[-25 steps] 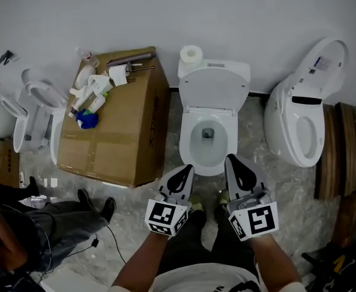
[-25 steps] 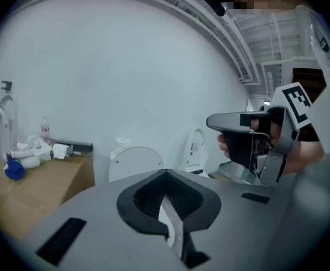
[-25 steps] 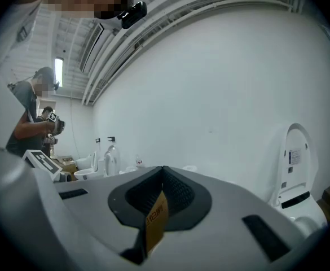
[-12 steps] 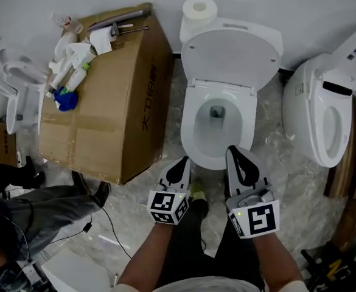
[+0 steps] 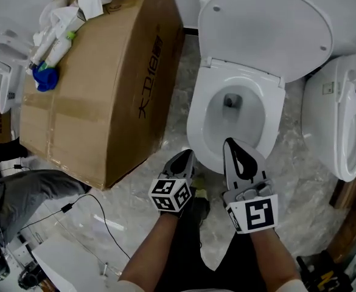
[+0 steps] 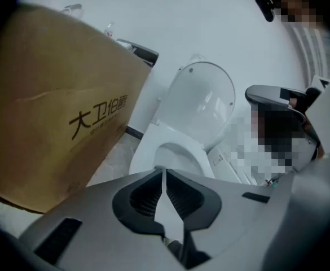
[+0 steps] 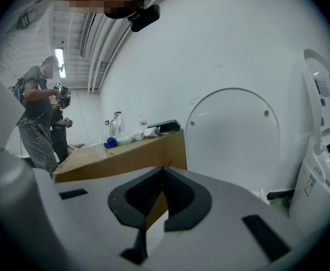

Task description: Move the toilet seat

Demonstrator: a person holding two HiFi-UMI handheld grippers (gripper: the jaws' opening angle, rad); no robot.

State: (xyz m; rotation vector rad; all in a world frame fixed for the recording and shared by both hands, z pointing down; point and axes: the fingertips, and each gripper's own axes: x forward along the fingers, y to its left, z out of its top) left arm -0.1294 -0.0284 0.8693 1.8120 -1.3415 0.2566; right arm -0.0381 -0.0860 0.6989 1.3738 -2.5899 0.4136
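1. Head view: the toilet seat (image 5: 196, 114) appears to lie flat on the bowl, with the lid (image 5: 266, 29) raised behind it. The left tool (image 5: 182, 160) and right tool (image 5: 231, 143) hang at the bowl's front rim, both pressed together and empty. Unless they spread first, they would likely only knock the seat.
2. Left gripper view: the cardboard box (image 6: 52, 95) reads "大卫伯爵". The glossy seat could slip from a shallow pinch and slam.
3. Right gripper view: no writing is legible here. The upright lid stands ahead and could get bumped.

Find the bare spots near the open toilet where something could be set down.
Bare: the cardboard box's near half, and the floor strip between box and toilet. Crowded: the box's far end, with bottles and a paper roll.
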